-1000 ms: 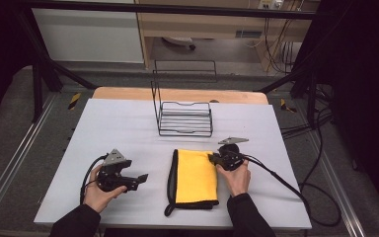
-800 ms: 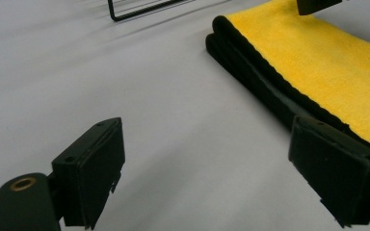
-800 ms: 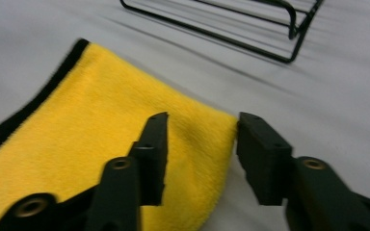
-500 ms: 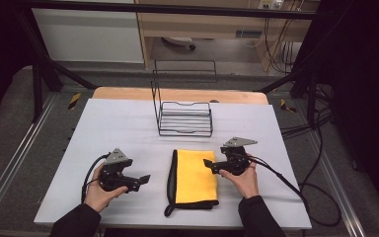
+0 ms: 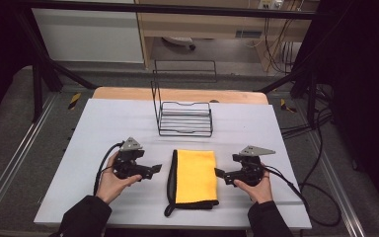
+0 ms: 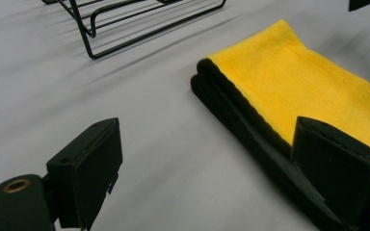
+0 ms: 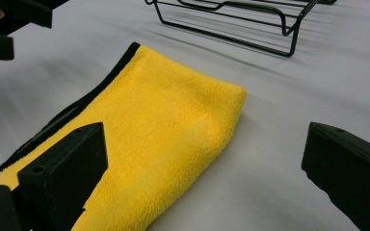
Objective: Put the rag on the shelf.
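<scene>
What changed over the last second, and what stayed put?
The right gripper drew back from the cloth's right edge, out to the right and a little toward the person; its jaws are open and empty. The left gripper edged slightly toward the cloth, jaws also open. Nothing was gripped or released. The cloth and the wire rack stayed where they were.

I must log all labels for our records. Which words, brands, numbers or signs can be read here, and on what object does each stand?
No text can be read.
Folded yellow microfibre cloth with black edge: no print visible.
Black wire rack: none.
Small pale label on the wooden furniture behind the table: too blurred to read.
</scene>
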Motion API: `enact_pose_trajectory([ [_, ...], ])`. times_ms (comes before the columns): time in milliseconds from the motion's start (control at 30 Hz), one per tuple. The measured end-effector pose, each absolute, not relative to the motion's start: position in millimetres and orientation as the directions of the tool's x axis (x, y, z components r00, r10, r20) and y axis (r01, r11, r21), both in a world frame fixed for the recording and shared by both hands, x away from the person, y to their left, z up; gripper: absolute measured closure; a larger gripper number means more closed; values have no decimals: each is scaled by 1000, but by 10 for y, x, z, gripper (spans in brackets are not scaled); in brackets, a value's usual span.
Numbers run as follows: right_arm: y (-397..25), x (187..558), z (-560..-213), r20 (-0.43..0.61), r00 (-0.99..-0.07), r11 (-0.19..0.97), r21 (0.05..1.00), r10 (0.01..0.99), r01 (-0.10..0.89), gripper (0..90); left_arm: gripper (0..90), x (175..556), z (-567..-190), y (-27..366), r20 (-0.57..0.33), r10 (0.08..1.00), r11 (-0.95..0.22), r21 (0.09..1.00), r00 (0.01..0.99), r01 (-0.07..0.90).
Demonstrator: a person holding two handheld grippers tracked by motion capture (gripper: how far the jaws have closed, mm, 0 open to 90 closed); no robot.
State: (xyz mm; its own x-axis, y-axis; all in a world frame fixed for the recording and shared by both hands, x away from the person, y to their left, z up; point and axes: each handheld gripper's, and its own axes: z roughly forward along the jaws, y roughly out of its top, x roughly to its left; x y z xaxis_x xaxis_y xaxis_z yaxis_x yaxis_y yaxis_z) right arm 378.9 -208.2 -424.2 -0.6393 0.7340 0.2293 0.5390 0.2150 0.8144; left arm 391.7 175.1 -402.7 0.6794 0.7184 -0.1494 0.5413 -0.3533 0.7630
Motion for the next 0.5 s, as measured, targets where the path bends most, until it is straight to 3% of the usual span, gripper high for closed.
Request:
enact_pose_trajectory([
  [500, -2131, 3699, -4261, 223, -639, 222, 812, 736, 539, 21, 234, 4344, -4073, 1258, -149, 742, -337, 759, 653, 556],
])
